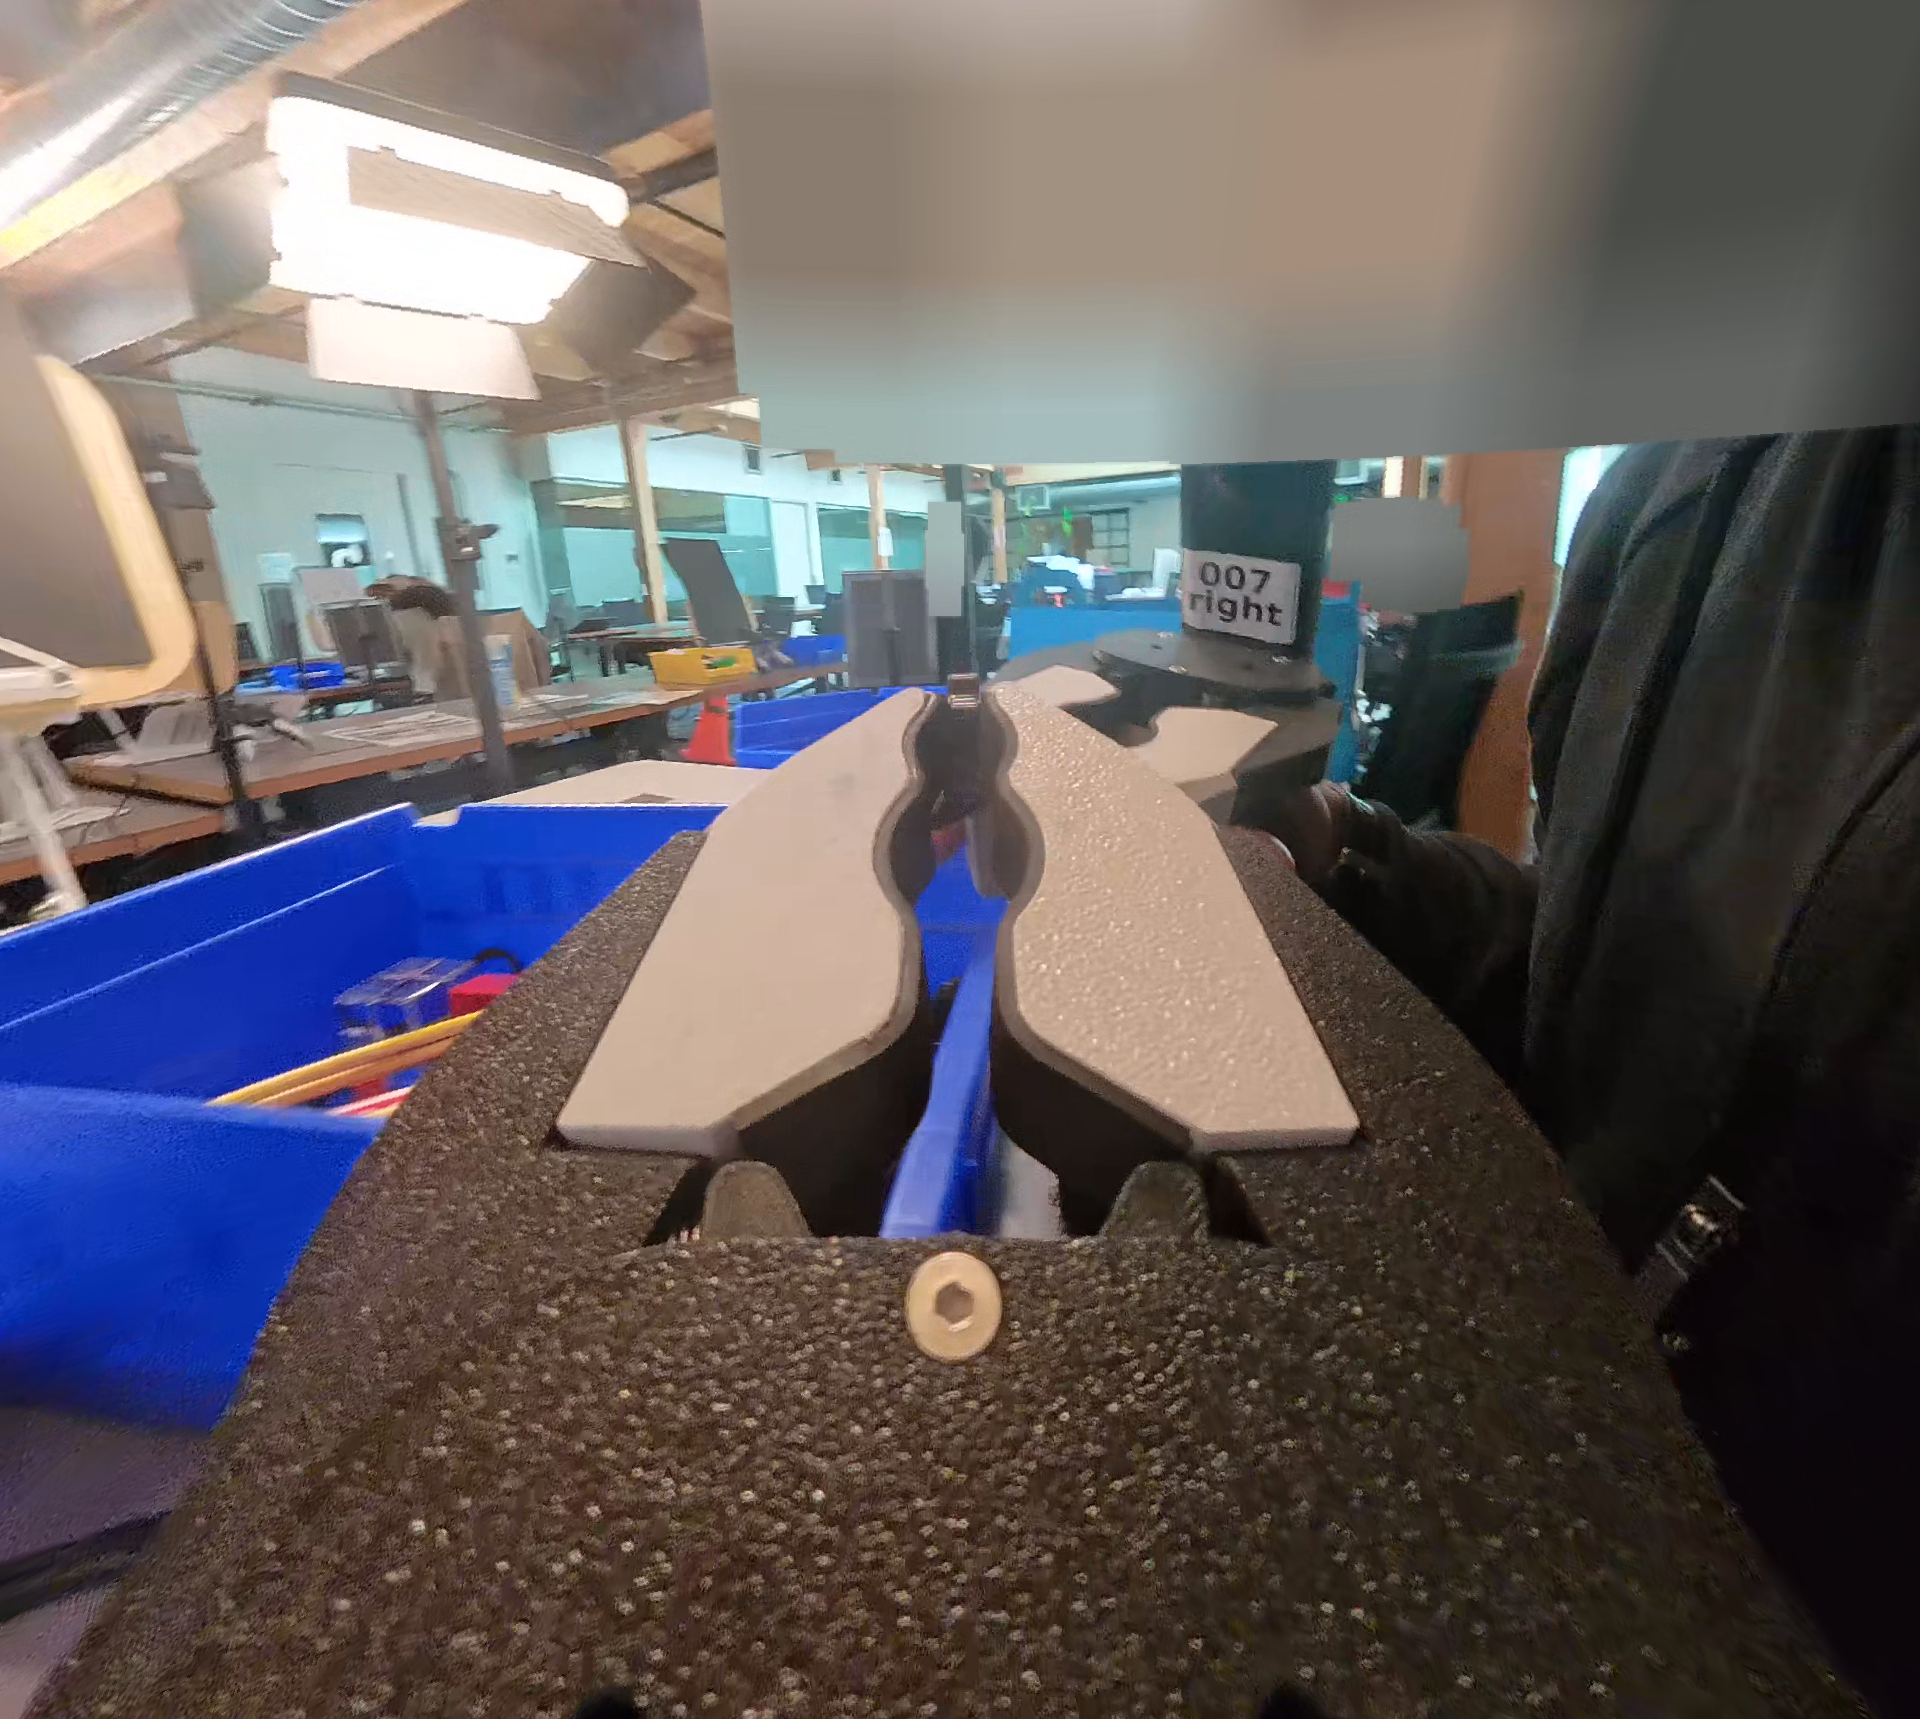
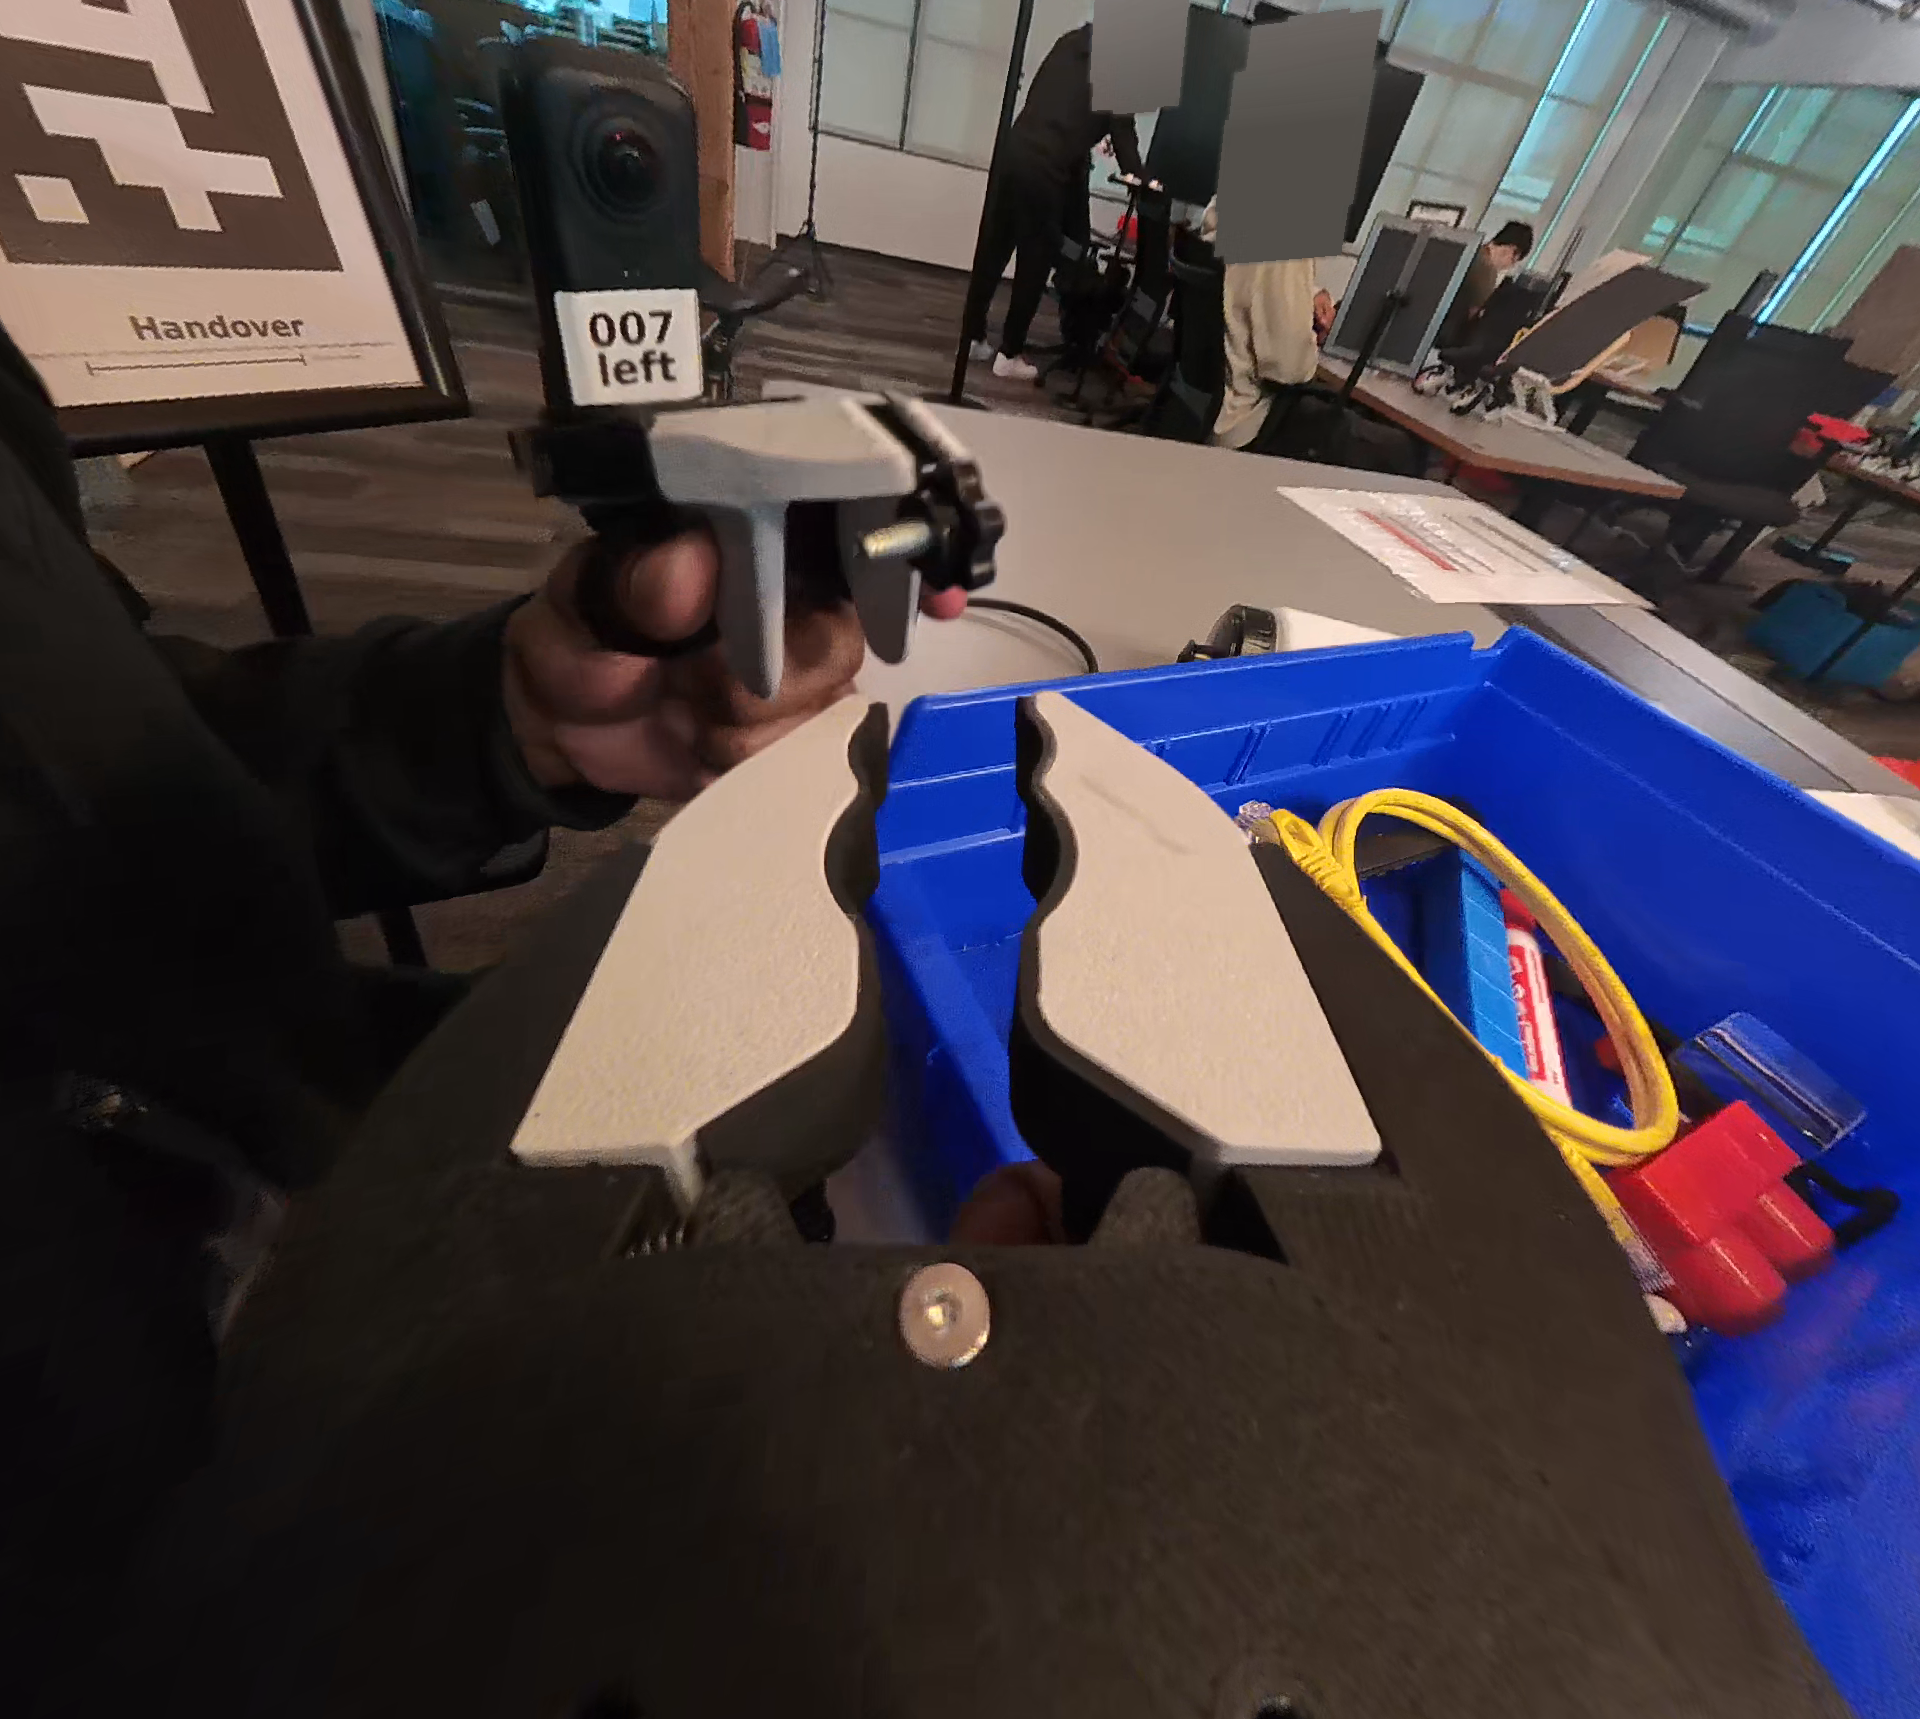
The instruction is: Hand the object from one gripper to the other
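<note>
My left gripper (image 1: 961,701) is shut on a small black knob with a threaded bolt (image 1: 958,750), held in the air above the blue bin. In the right wrist view the left gripper (image 2: 831,573) sits at upper left in a person's hand, and the knob (image 2: 951,511) sticks out of its fingers with the bolt end pointing left. My right gripper (image 2: 951,713) is open and empty, just below and in front of the left one, apart from the knob. It also shows in the left wrist view (image 1: 1138,713), just beyond the left fingertips.
A blue bin (image 2: 1195,693) lies under both grippers and holds a yellow cable (image 2: 1558,931), a red part (image 2: 1714,1222), a red and white marker (image 2: 1532,1004) and a clear plastic piece (image 2: 1766,1087). It stands on a grey table (image 2: 1143,526). A framed sign (image 2: 187,142) stands at left.
</note>
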Tool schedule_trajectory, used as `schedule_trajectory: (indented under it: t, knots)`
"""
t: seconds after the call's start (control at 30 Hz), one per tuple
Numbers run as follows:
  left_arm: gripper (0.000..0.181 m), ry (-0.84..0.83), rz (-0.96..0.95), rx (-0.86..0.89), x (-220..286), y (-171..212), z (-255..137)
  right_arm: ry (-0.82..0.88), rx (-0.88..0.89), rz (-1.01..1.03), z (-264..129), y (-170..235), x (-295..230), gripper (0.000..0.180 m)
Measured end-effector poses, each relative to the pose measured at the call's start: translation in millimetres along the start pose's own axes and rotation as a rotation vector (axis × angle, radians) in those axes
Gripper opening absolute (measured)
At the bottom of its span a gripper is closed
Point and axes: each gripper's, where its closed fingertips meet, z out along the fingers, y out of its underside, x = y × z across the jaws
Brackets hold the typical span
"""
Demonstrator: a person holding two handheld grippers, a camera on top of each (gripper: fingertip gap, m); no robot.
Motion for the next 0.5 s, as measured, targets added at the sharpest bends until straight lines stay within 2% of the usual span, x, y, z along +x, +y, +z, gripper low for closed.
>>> schedule_trajectory:
  t: [0.07,0.17,0.27,0.4,0.5]
  knots:
    - [0.006,-0.054,-0.029,0.002,-18.4,-5.0,-4.3,0.002,-0.023,0.006,7.8,2.6,5.3,0.023]
    - [0.006,-0.111,-0.045,0.019,-32.3,-13.4,-3.6,0.107,0.005,-0.075,9.2,-4.5,12.2,0.025]
    - [0.006,-0.091,0.017,0.033,-20.2,-28.0,9.2,0.304,0.104,-0.174,-4.6,-25.4,19.5,0.024]
    - [0.006,-0.046,0.11,0.047,9.8,-52.6,30.3,0.441,0.138,-0.395,-24.0,-55.8,6.2,0.024]
    - [0.006,-0.046,0.112,0.086,23.4,-68.9,38.1,0.56,0.177,-0.555,-47.4,-86.0,-4.3,0.025]
